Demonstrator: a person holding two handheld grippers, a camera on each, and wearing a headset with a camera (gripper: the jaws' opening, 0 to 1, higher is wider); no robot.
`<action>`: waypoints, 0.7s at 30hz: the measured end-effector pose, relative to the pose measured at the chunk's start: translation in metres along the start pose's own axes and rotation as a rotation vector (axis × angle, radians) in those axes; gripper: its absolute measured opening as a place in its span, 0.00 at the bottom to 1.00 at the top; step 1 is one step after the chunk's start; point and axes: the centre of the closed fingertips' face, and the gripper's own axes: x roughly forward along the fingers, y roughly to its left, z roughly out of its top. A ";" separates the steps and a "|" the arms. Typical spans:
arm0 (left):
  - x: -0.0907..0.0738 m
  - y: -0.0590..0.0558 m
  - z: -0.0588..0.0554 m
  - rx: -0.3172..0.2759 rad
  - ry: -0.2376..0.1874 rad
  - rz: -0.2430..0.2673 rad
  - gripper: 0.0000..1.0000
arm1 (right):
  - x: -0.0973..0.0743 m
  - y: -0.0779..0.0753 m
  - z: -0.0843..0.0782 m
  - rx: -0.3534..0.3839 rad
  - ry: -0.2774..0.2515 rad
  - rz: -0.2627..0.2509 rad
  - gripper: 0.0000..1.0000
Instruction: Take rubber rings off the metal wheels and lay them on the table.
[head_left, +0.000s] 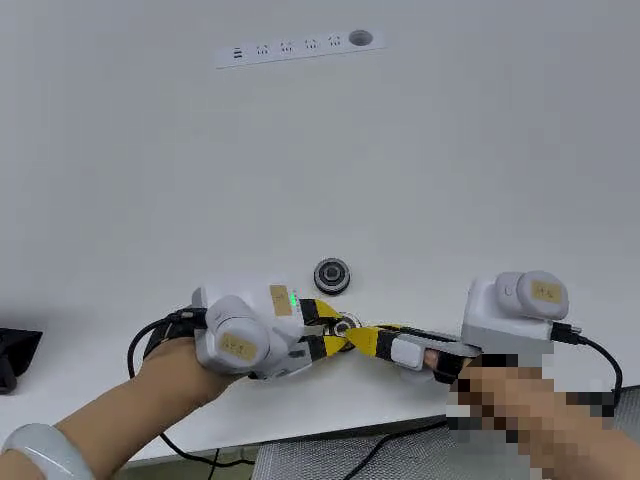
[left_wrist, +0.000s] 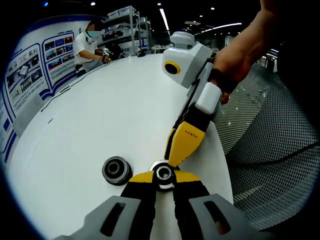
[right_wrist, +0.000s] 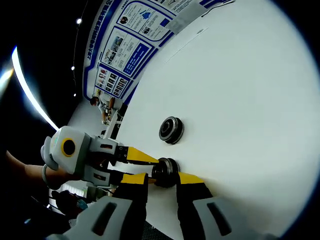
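Note:
A small metal wheel (head_left: 344, 327) with a black rubber ring is held just above the white table (head_left: 400, 180), near its front edge. My left gripper (head_left: 335, 332) comes in from the left, its yellow tips shut on the wheel (left_wrist: 164, 172). My right gripper (head_left: 353, 336) meets it from the right and is shut on the same wheel (right_wrist: 165, 170). The left gripper view has my left gripper (left_wrist: 164, 176) at the bottom and the right gripper's yellow fingertip (left_wrist: 184, 142) reaching down onto the wheel. A second ringed wheel (head_left: 332, 275) lies flat on the table just beyond, also seen as the second wheel (left_wrist: 116, 170) and the second wheel (right_wrist: 171, 130).
A white power strip (head_left: 295, 46) lies at the far side of the table. A black object (head_left: 15, 355) sits at the left edge. Cables trail off both grippers over the front edge. A mesh chair seat (left_wrist: 270, 165) is below the table edge. A person (left_wrist: 90, 45) stands far off.

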 end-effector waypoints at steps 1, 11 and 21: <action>0.000 0.000 0.000 -0.002 -0.001 0.000 0.13 | 0.000 -0.001 0.000 0.003 0.001 -0.002 0.24; -0.001 0.000 0.001 -0.005 -0.003 0.001 0.13 | 0.002 0.001 -0.001 0.014 0.004 0.011 0.26; 0.000 0.000 0.001 -0.007 -0.006 0.002 0.13 | 0.001 0.007 0.002 0.002 0.007 0.026 0.28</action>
